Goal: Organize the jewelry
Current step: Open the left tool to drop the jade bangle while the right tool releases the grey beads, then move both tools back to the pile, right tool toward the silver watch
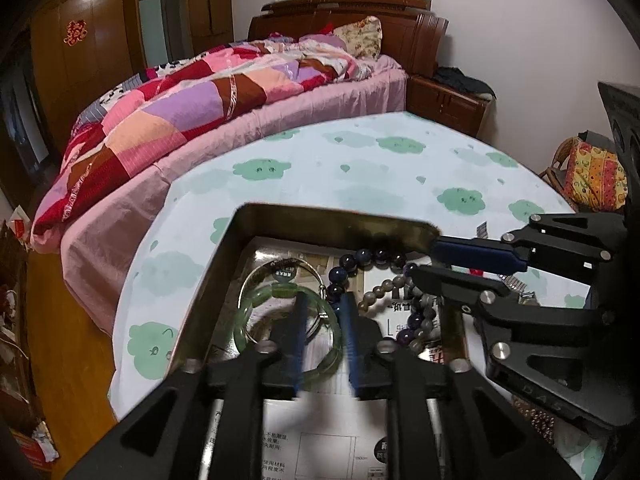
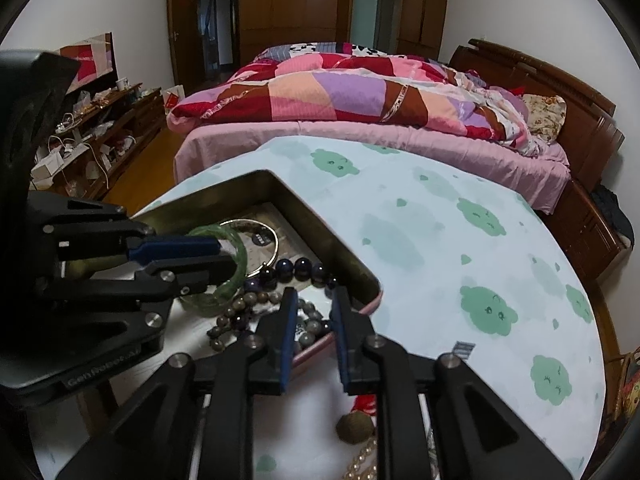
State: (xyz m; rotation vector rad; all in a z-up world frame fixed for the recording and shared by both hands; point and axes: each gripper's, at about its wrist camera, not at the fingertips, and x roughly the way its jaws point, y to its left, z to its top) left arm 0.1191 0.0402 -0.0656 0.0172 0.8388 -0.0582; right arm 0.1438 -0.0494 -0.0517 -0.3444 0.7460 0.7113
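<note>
Behind the table (image 1: 360,168) with its green-cloud cloth stands a bed (image 1: 208,92) under a patchwork quilt; from the left wrist, a metal tin (image 1: 224,264) holds a pale green bangle (image 1: 248,308), a thin silver bangle (image 1: 264,270) and dark bead bracelets (image 1: 360,260), with the left gripper (image 1: 324,344) poised over the green bangle, jaws narrowly parted and empty. From the right wrist, the right gripper (image 2: 312,340) hovers over the bead bracelets (image 2: 296,266) at the tin's near corner, jaws narrowly apart, gripping nothing, while the left gripper (image 2: 224,258) reaches in sideways across the green bangle (image 2: 236,264).
</note>
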